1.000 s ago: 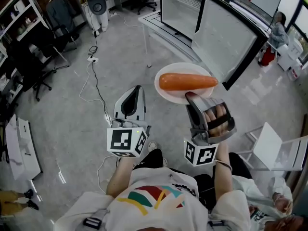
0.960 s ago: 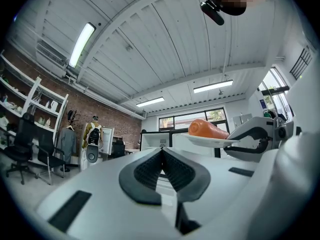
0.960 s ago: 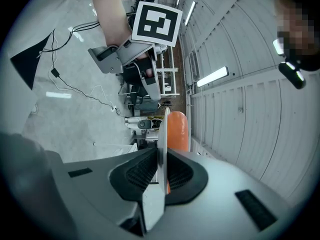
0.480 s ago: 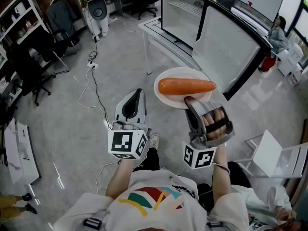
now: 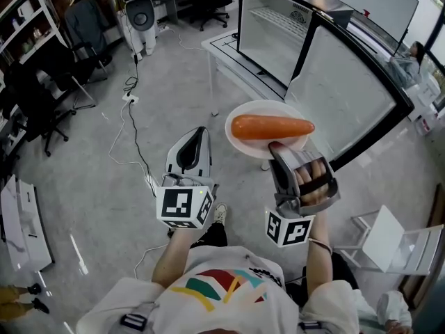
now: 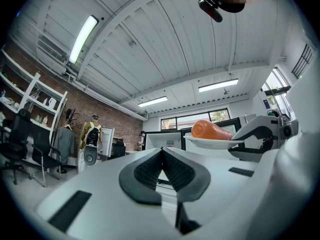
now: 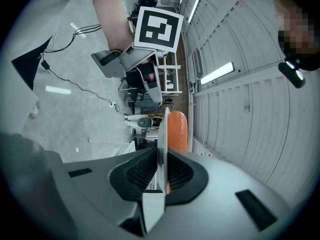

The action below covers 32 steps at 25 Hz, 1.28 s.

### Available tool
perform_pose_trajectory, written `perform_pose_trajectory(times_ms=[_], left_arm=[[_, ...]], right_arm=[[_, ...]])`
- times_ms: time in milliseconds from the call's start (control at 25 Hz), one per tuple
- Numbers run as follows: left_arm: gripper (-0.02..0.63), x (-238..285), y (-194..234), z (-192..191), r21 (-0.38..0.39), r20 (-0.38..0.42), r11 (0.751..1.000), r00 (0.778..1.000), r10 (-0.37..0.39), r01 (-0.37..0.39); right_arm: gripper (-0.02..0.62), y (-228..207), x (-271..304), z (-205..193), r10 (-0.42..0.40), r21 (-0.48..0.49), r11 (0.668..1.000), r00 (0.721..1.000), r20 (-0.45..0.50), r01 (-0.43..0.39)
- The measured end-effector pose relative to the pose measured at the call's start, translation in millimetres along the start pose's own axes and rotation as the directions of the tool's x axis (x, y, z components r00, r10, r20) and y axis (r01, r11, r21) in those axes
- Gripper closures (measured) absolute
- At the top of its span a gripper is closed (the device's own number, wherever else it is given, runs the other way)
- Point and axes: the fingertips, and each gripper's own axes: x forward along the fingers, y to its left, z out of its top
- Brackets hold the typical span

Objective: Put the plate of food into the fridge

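Observation:
A white plate (image 5: 245, 139) carries a whole orange carrot (image 5: 272, 126) and hangs in the air above the floor. My right gripper (image 5: 277, 147) is shut on the plate's near rim; in the right gripper view the plate (image 7: 162, 134) stands edge-on between the pads, with the carrot (image 7: 177, 129) beside it. My left gripper (image 5: 195, 135) is shut and holds nothing, level with the plate at its left. In the left gripper view its jaws (image 6: 161, 153) meet, and the plate (image 6: 212, 142) with the carrot (image 6: 210, 130) shows at the right. The fridge (image 5: 274, 19) stands ahead with its glass door (image 5: 348, 92) swung open.
The fridge sits on a white table (image 5: 229, 44). A cable (image 5: 135, 117) trails over the grey floor at the left. Office chairs (image 5: 42, 99) and shelving stand far left. A white folding chair (image 5: 400, 239) is at the lower right.
Both grippers and the plate have moved forward toward the open fridge, which now appears closer. The grip on the plate is unchanged.

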Motion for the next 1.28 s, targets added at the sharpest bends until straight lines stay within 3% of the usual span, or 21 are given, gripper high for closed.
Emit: perform_pose_trajectory(times_ms=[880,1280], left_arm=[[0.6,191,109,-9,0.025,0.026,0.999,0.999,-0.045,0.044],[0.6,239,139,-17,0.031,0.023,0.997,0.998,-0.066,0.066]], right_arm=[[0.557,-6,208,-52,-0.021,-0.021,1.0,0.998,-0.059,0.019],[0.557,-3,260,-66,-0.035,-0.02,0.999,0.995,-0.092,0.033]])
